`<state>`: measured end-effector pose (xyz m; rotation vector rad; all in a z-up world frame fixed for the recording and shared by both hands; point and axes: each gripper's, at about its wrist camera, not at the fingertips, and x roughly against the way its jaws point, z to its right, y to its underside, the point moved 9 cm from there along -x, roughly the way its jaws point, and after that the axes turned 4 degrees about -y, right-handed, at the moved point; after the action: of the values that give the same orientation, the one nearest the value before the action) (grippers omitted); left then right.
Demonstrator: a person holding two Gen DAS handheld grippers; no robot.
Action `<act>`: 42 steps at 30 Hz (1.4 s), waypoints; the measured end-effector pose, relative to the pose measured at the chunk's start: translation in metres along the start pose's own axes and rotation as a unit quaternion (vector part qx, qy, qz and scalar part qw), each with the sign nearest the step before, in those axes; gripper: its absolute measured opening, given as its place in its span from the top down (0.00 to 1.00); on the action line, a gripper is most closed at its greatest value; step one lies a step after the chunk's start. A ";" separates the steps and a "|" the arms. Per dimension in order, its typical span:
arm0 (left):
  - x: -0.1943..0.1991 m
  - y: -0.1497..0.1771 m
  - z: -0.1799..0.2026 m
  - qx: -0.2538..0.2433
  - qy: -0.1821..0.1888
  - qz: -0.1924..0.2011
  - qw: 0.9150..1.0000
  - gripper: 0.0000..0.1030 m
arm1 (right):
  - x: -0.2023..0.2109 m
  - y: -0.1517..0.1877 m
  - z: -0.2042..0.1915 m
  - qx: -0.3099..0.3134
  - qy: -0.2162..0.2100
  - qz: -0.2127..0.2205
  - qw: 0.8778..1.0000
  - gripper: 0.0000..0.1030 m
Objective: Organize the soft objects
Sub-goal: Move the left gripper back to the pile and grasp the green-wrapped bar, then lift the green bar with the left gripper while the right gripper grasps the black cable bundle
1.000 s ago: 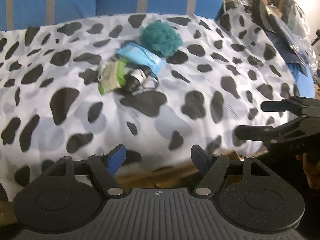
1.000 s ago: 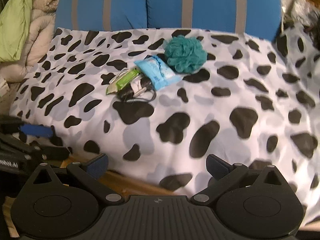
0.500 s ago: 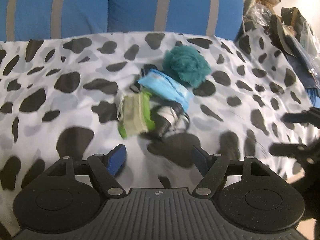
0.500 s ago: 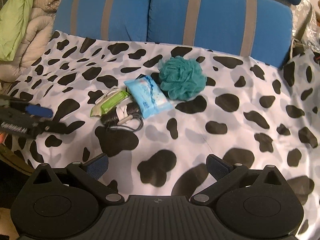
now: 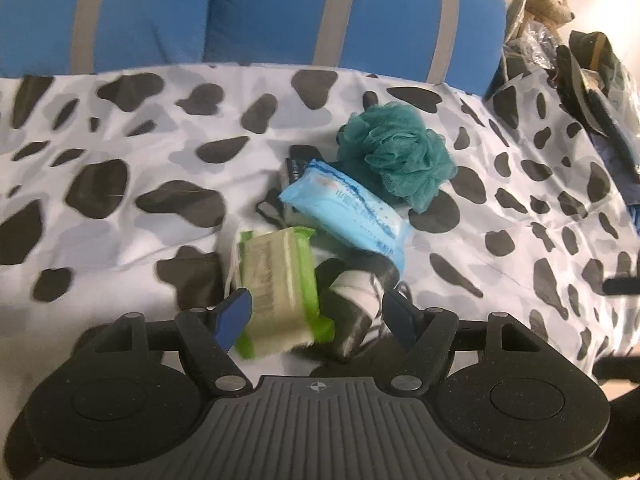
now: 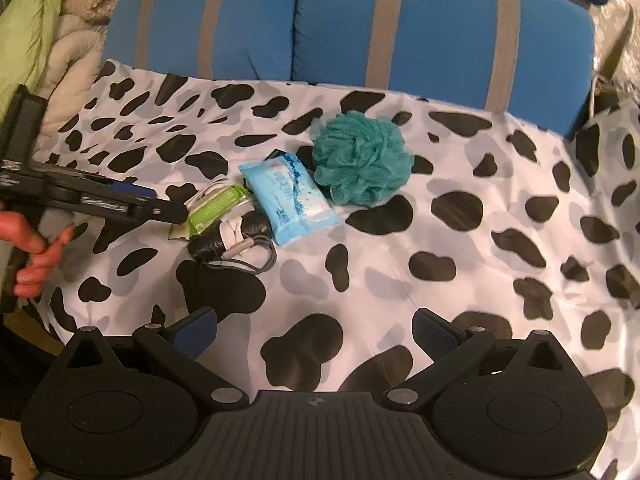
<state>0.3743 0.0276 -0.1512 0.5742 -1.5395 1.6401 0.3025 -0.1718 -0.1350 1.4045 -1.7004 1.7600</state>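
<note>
Nothing has been sorted yet, by the look of it: every soft item lies in one loose cluster on the cow-print bedcover (image 6: 460, 240), and neither of your tools holds anything.

Nearest, in the left wrist view, your left gripper (image 5: 316, 316) has its fingers (image 5: 234, 314) spread apart and empty. The green wipes pack (image 5: 280, 292) sits low in the centre of the frame, its near end between the two fingers, close to the left-hand one; whether that one touches the pack is unclear. The black-and-white rolled bundle (image 5: 354, 312) lies just right of the pack, inside the right-hand finger, with a grey cord beside it.

In the right wrist view, your right gripper (image 6: 316, 332) also stands open over bare bedcover at the bottom of the frame, well apart from the cluster. Your left tool enters from the left edge, its tip at the green pack, with your hand (image 6: 30, 252) on the handle.

Farther up, the light blue tissue pack (image 5: 346, 210) leans across the middle of the cluster, a small dark object partly tucked behind it. Beyond that, the teal bath pouf (image 5: 394, 156) rests touching the blue pack's upper right side. The blue striped cushions (image 5: 280, 12) fill the top of both frames.

Judging from this, the green pack is the likely first pick, and everything remains to be arranged.
</note>
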 end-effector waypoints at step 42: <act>-0.015 -0.002 -0.013 0.047 -0.004 -0.029 0.998 0.54 | -0.003 0.001 0.013 -0.022 0.012 0.001 1.000 0.00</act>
<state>0.3875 0.0364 -0.1637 0.6690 -1.4438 1.6753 0.3085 -0.1820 -0.1407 1.3591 -1.7174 1.7232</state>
